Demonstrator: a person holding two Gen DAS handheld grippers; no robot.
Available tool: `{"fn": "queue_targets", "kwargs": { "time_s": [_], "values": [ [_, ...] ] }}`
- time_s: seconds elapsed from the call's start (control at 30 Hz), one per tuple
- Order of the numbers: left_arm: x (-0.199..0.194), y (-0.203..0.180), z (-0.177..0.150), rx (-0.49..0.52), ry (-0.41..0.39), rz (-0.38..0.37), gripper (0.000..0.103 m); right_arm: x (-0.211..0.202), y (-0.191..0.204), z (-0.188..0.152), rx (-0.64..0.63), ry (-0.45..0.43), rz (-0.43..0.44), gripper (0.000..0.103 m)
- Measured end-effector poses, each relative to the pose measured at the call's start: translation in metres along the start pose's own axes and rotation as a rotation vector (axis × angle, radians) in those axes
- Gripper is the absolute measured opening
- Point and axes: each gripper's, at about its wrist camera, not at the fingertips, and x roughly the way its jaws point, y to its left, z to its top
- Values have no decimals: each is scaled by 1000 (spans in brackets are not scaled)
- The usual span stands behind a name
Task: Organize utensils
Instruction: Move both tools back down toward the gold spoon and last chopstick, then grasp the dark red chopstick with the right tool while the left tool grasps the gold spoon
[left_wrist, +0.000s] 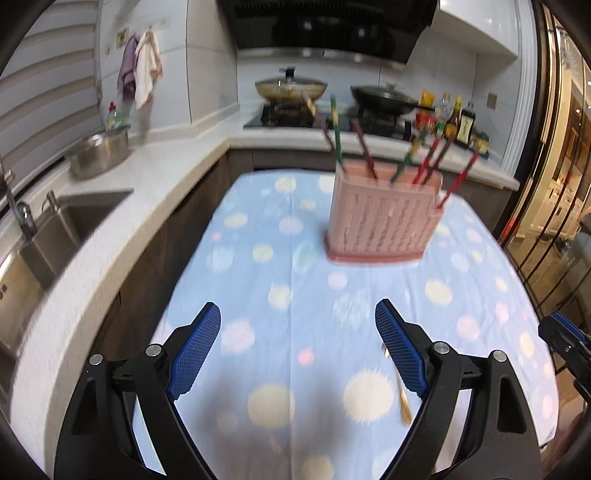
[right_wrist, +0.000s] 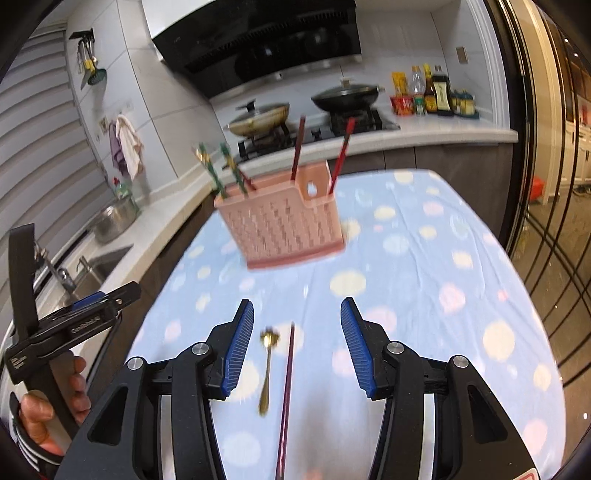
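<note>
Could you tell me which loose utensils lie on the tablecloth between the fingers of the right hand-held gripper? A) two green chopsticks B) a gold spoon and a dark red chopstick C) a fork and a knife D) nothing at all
B: in the right wrist view a gold spoon and a dark red chopstick lie side by side on the tablecloth, between the open fingers of the right hand-held gripper.

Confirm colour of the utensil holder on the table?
Pink, with a slotted front: the utensil holder shows best in the right wrist view.
</note>
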Motion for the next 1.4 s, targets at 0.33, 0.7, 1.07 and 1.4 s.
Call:
{"fn": "queue_targets", "kwargs": {
  "time_s": [0.33,0.7,1.07,1.4],
  "values": [
    [15,7,-92,-11,183,6,82,6,20,-114,-95,189,-53,48],
    [12,4,-132,15,239,30,84,14,26,-153,-99,255,-53,48],
    [15,1,-143,36,270,43,84,21,24,-159,-110,252,-77,48],
    [21,-3,-152,42,295,48,86,23,28,-162,-148,233,-100,45]
  ]
}}
